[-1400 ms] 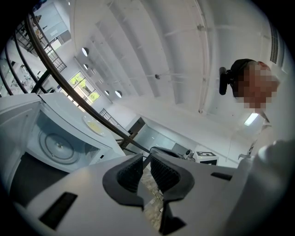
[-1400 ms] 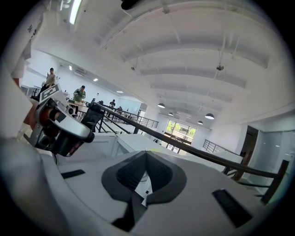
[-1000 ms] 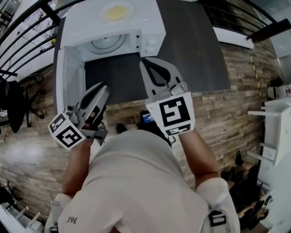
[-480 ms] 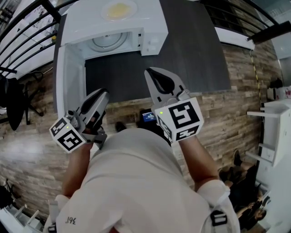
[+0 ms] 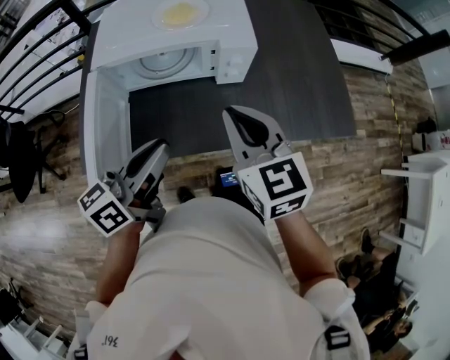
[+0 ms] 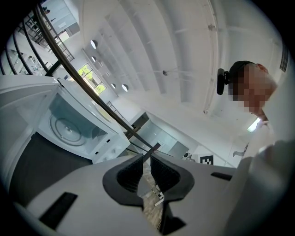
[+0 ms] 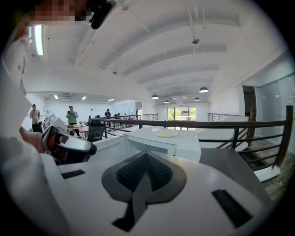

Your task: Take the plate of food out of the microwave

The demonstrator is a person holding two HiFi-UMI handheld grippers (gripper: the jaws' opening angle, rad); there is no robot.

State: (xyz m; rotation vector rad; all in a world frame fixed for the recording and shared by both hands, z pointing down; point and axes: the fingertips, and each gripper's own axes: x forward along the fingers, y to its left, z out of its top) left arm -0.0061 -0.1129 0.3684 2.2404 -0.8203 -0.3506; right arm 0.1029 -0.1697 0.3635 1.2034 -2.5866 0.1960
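Note:
The white microwave (image 5: pixel 235 42) stands on a dark table with its door (image 5: pixel 105 133) swung open to the left. Its glass turntable (image 5: pixel 160 63) is bare. The plate of yellow food (image 5: pixel 181 13) rests on top of the microwave, and the right gripper view also shows this plate (image 7: pixel 166 133). Both grippers hang close to my body, well short of the microwave. My left gripper (image 5: pixel 158 145) has a narrow gap between its pads (image 6: pixel 131 173) and nothing in it. My right gripper (image 5: pixel 235 112) is shut and empty, its pads (image 7: pixel 146 173) pressed together.
The dark table (image 5: pixel 295 84) runs right of the microwave. A black railing (image 5: pixel 42 42) curves behind it, with a dark chair (image 5: pixel 21 162) at the left. A white shelf unit (image 5: pixel 422 197) stands at the right. Wood flooring lies below.
My right gripper has drawn back slightly toward my body. The left gripper has barely shifted. The plate and the microwave have stayed put.

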